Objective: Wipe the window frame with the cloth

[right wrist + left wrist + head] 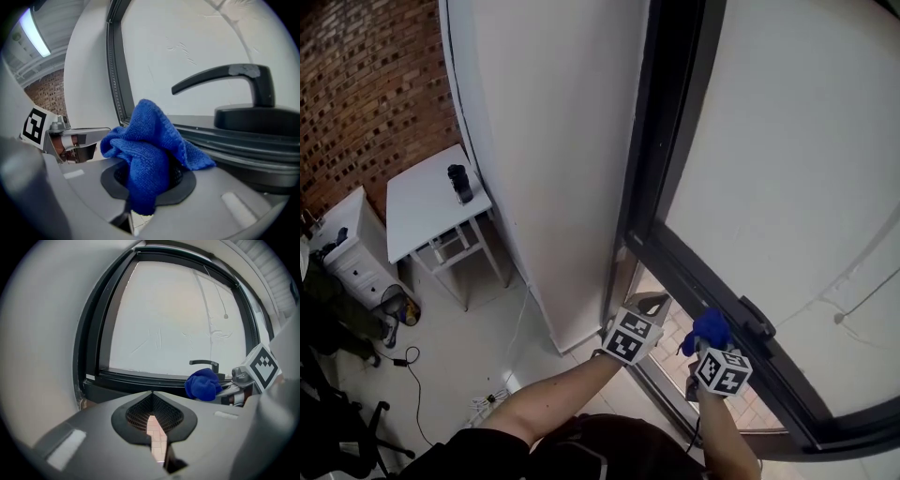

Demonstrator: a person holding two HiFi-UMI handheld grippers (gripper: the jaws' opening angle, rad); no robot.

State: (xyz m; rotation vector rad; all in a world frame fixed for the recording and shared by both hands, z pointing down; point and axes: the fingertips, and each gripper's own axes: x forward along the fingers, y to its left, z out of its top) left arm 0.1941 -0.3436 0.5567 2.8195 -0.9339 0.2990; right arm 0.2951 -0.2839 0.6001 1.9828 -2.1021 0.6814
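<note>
The black window frame (661, 141) runs up beside a white wall pillar (553, 141), and its lower rail (712, 291) slants down to the right. A blue cloth (710, 328) is bunched in my right gripper (708, 342), which is shut on it just below the rail, near the black window handle (757, 319). In the right gripper view the cloth (150, 150) spills over the jaws, with the handle (234, 75) close behind. My left gripper (650, 303) hovers to the left at the frame's lower corner, shut and empty; only a thin slit shows between its jaws (152, 404).
To the left stands a white table (427, 211) with a dark bottle (461, 183) on it, below a brick wall (366, 84). A white drawer unit (352, 253), a cable (412, 361) and a dark chair (337, 422) are on the floor.
</note>
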